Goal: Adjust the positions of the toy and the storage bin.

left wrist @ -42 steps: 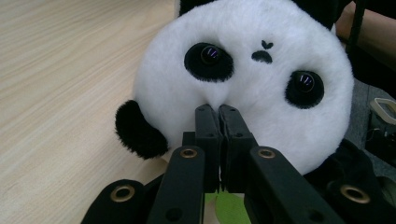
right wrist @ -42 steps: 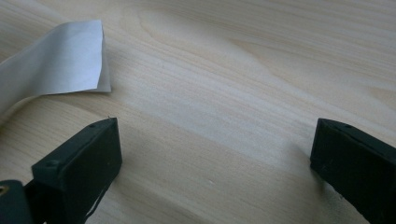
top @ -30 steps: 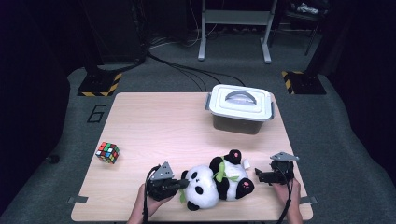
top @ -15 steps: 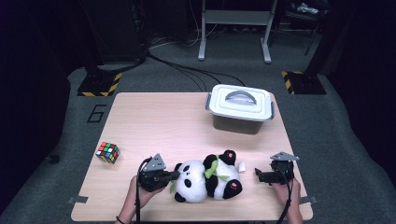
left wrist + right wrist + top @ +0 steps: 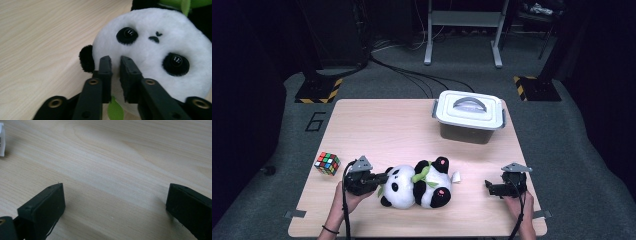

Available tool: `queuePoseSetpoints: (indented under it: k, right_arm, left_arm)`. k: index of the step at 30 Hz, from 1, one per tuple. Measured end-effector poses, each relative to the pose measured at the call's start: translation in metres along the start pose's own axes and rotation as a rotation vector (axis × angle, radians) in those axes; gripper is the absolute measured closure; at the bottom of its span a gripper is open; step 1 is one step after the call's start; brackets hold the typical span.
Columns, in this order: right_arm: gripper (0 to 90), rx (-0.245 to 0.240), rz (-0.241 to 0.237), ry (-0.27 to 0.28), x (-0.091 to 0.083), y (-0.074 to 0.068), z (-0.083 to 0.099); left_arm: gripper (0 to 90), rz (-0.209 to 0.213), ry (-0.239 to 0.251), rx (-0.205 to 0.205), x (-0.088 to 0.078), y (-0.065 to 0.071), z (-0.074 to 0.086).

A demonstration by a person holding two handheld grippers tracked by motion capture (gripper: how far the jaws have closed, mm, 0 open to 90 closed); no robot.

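Note:
A plush panda (image 5: 417,187) lies on its side near the front edge of the wooden table (image 5: 382,125), head to the left, with a green leaf at its neck. My left gripper (image 5: 382,178) lies level at the panda's head. In the left gripper view its jaws (image 5: 116,60) stand a narrow gap apart with a fold of the panda's (image 5: 155,47) white face fur between them; they have just been opening a little and still pinch the fur. My right gripper (image 5: 490,188) rests at the front right, apart from the panda, open (image 5: 115,192) over bare wood.
A white lidded box (image 5: 469,116) with a grey handle stands at the back right of the table. A Rubik's cube (image 5: 327,163) sits at the left edge. The panda's white tag (image 5: 455,176) lies between the toy and my right gripper.
My left gripper has moved left along the table's front and dragged the panda with it, so the gap to my right gripper has grown. The right gripper has stayed put.

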State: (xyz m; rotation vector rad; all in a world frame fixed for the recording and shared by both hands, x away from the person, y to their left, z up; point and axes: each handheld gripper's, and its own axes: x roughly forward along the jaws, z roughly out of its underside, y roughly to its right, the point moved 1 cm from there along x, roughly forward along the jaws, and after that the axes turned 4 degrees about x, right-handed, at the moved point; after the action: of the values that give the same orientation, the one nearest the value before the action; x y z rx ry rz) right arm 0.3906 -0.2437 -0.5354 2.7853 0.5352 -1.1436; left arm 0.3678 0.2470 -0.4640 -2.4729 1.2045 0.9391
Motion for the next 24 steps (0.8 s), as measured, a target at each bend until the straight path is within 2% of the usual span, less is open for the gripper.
queuePoseSetpoints:
  k: [2,4,8,14,17,19,24]
  right_arm:
    - [1.5,0.001,0.001,0.0,0.0,0.0,0.0]
    - [1.5,0.001,0.0,0.0,0.0,0.0,0.0]
    - [1.5,0.001,0.001,0.0,0.0,0.0,0.0]
    - [1.5,0.005,0.002,-0.001,0.0,0.0,0.0]
    - [1.5,0.006,0.003,-0.001,0.0,0.0,0.0]
    - [1.5,0.006,0.003,-0.001,0.0,0.0,0.0]
    - [1.5,0.006,0.003,-0.001,0.0,0.0,0.0]
  left_arm:
    - [57.4,-0.01,0.003,-0.034,-0.003,0.0,-0.002]
    - [43.5,-0.026,0.02,-0.064,-0.007,0.001,-0.004]
    - [26.0,-0.024,0.049,-0.075,-0.011,0.013,-0.013]
    - [15.6,0.003,0.083,-0.057,-0.007,0.042,-0.031]
    - [14.6,0.029,0.092,-0.044,-0.003,0.055,-0.038]
    - [12.1,0.04,0.093,-0.034,0.001,0.062,-0.042]
    - [12.4,0.049,0.111,-0.02,0.007,0.072,-0.051]
